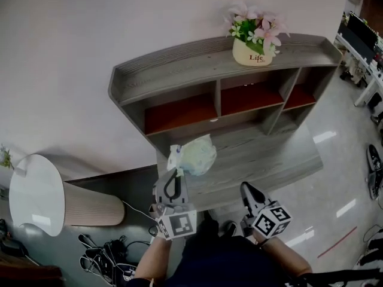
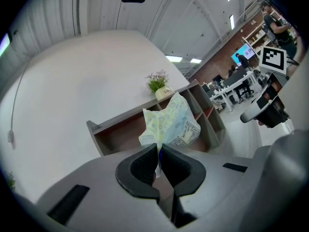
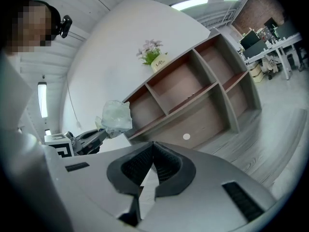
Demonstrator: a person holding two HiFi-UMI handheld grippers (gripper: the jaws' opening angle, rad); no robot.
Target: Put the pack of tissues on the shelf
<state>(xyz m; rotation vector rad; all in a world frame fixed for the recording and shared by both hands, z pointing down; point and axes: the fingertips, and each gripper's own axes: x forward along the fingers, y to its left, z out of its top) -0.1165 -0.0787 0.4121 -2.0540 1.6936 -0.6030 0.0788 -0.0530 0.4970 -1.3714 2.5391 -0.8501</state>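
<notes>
The pack of tissues (image 1: pixel 196 155), pale green and white plastic, hangs pinched by its end flap in my left gripper (image 1: pixel 174 171), which is shut on it in front of the shelf unit's low ledge. From the left gripper view the pack (image 2: pixel 171 121) rises straight out of the closed jaws. My right gripper (image 1: pixel 248 191) is held lower right, shut with nothing in it. The right gripper view shows the pack (image 3: pixel 116 116) off to the left, before the shelf (image 3: pixel 193 88).
The grey wooden shelf unit (image 1: pixel 179 64) has red-backed compartments and a flower pot (image 1: pixel 255 51) on top. A round white table (image 1: pixel 36 193) stands at left, with cables (image 1: pixel 111 253) on the floor. Desks and monitors (image 1: pixel 362 37) line the far right.
</notes>
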